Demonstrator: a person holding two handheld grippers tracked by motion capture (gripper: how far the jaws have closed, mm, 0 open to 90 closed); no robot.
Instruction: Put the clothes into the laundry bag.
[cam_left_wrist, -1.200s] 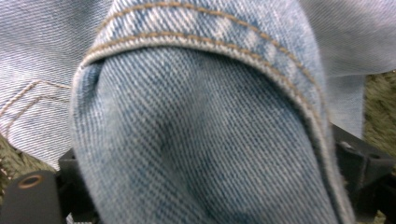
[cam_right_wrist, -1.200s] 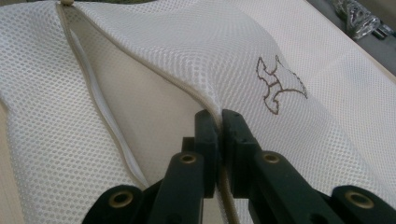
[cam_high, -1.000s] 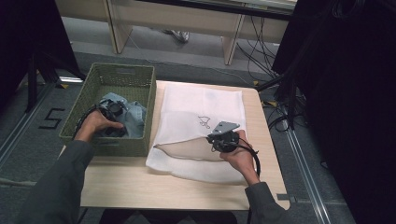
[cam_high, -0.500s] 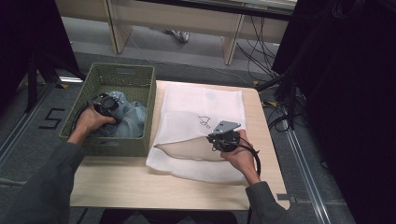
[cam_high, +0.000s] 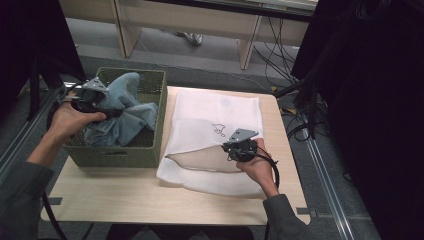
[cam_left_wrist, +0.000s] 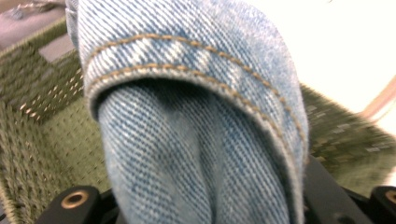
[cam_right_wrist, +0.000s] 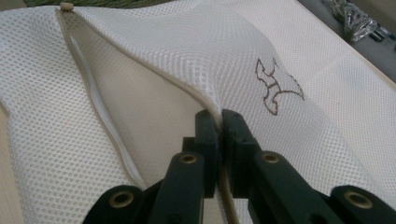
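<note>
Left claw's tips hidden under denim garment (cam_left_wrist: 196, 140), its lower folds buried in basket (cam_high: 150, 145).

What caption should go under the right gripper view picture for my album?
Right tongs pinch the zipper edge of the white mesh laundry bag, holding its mouth open.

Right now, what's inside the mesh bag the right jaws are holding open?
The mesh bag looks empty near its opening: only pale inner lining shows past the lifted zipper edge. Deeper inside is covered by the top layer. The jeans are over the basket.
</note>
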